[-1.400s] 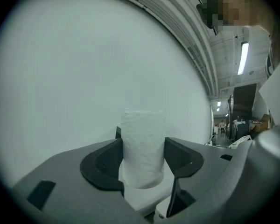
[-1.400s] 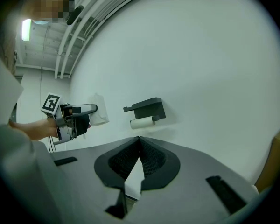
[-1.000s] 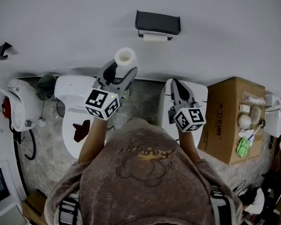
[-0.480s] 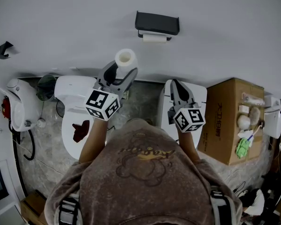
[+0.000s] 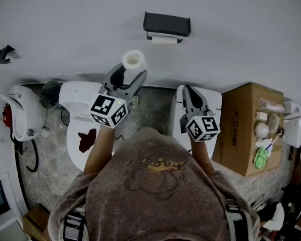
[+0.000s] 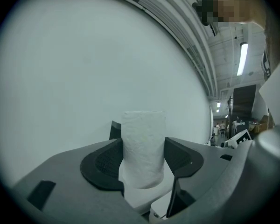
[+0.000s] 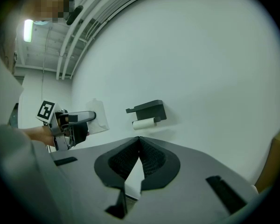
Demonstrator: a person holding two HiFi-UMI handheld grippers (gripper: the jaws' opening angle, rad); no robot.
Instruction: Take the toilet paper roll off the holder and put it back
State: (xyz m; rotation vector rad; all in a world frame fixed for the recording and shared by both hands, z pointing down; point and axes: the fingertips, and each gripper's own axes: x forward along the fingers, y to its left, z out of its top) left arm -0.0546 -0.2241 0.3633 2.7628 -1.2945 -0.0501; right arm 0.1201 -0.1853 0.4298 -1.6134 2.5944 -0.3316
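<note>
A white toilet paper roll (image 5: 134, 62) stands upright between the jaws of my left gripper (image 5: 129, 74), held in the air in front of the white wall. In the left gripper view the pads press both sides of the roll (image 6: 142, 148). The black wall holder (image 5: 167, 25) is up and to the right, with another white roll (image 5: 164, 40) under its shelf. My right gripper (image 5: 188, 92) is lower right, jaws shut with nothing between them. In the right gripper view the holder (image 7: 148, 111) lies straight ahead and the left gripper with its roll (image 7: 97, 121) is at the left.
A white toilet (image 5: 78, 114) stands below left, with a white cleaning device (image 5: 20, 112) beside it. A white bin lid (image 5: 213, 102) and a cardboard box (image 5: 246, 127) with small items sit at the right. A black hook (image 5: 2, 54) is on the wall at far left.
The left gripper with the roll has risen very slightly. The right gripper has stayed where it was.
</note>
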